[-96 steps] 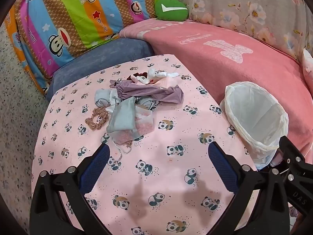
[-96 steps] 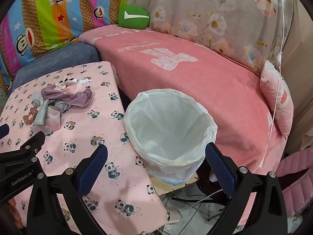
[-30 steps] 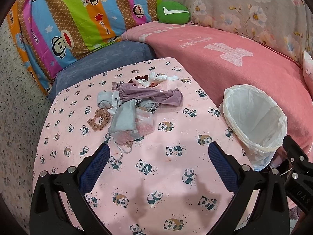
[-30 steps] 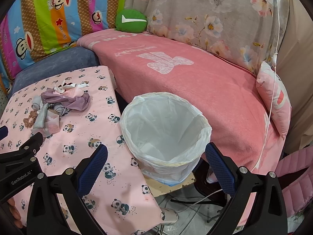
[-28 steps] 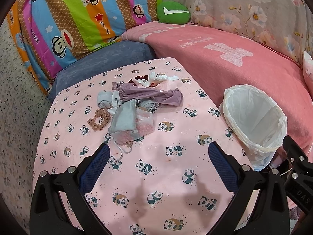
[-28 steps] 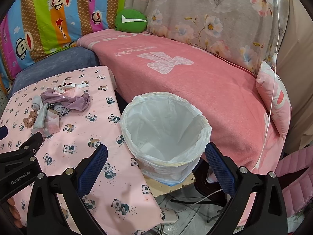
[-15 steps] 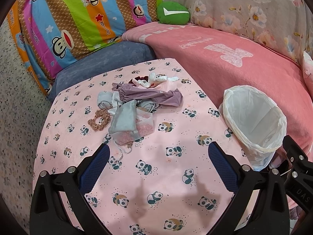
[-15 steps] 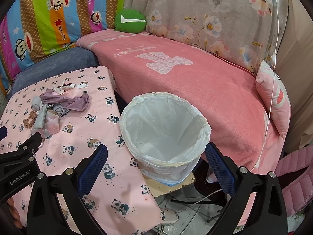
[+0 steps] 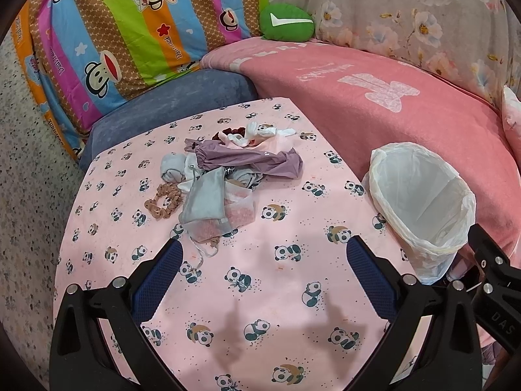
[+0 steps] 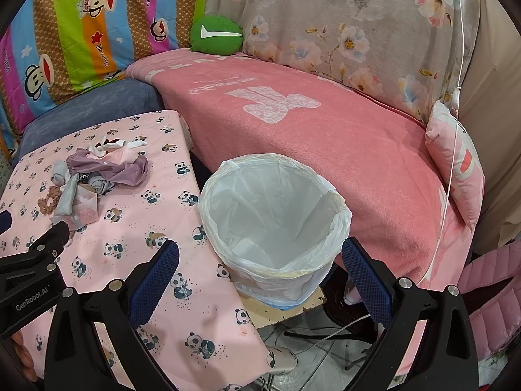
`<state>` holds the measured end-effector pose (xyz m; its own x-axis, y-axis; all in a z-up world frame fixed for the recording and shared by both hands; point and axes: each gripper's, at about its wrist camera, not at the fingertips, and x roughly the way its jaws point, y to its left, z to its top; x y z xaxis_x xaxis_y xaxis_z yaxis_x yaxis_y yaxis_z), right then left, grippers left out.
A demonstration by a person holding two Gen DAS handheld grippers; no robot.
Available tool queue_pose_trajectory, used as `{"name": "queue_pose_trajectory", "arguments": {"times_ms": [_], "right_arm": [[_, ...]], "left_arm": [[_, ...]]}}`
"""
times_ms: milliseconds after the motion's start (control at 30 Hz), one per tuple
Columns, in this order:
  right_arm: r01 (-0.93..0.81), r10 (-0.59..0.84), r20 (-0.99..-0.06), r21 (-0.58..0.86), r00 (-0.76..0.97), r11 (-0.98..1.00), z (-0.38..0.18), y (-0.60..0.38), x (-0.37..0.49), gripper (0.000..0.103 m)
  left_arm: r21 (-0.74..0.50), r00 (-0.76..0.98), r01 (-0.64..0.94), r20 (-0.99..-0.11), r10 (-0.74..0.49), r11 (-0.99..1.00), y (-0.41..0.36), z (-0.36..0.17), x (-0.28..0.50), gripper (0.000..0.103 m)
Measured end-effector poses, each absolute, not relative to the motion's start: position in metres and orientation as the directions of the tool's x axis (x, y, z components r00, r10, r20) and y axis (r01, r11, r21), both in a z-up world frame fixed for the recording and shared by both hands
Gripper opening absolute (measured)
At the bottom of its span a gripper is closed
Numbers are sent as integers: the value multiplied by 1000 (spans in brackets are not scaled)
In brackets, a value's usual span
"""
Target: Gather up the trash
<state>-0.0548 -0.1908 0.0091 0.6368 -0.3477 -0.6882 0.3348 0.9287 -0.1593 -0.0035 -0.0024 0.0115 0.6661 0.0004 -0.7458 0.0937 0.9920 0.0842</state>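
On left claw (image 10: 29,280) housing, "GenRobot.AI"; on striped bedding (image 9: 130,32), "Paul Frank".

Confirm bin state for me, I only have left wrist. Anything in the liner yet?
Observer: Right wrist looks straight down into the bin. White liner, nothing inside.
Operator: What's it standing on?
Observer: A low beige board beside the table, not on it. A cable runs across the floor below.
Operator: Right gripper?
Observer: The right gripper is open and empty, fingers either side of the bin's near rim.
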Motion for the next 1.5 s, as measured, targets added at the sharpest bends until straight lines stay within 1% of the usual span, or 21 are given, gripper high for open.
{"name": "queue_pose_trajectory", "arguments": {"times_ms": [400,700,900,1100,1167,1267,1333,1400,1500], "right_arm": [[337,-351,-693,-164,630,927,7,-191,-51,97],[347,-336,-695,-132,635,928,4,-188,-37,97],[344,-323,-681,-110,657,932,3,-177,-15,97],[318,-291,-669,-86,684,944,-1,-157,19,97],[303,-279,-668,-83,690,949,-3,-148,32,97],[279,-251,-667,-67,701,958,-8,-134,50,97],[263,-232,-674,-57,702,963,-13,-123,61,97],[245,-210,-683,-47,699,968,-20,-111,73,97],[210,-166,-701,-24,694,977,-31,-92,87,97]], "left_arm": [[75,664,92,-748,-5,993,-2,6,0,96],[46,684,110,-729,-42,993,19,-2,17,96],[2,681,90,-730,-60,996,51,-12,42,96],[14,670,55,-742,-27,998,94,-28,71,96],[24,658,22,-753,4,999,112,-35,84,96],[-5,631,-21,-776,9,1000,140,-48,101,96],[-32,623,-34,-782,-4,999,157,-56,112,96],[-26,615,-45,-788,7,999,169,-63,121,96],[-52,603,-37,-798,-19,998,182,-72,134,96]]}}
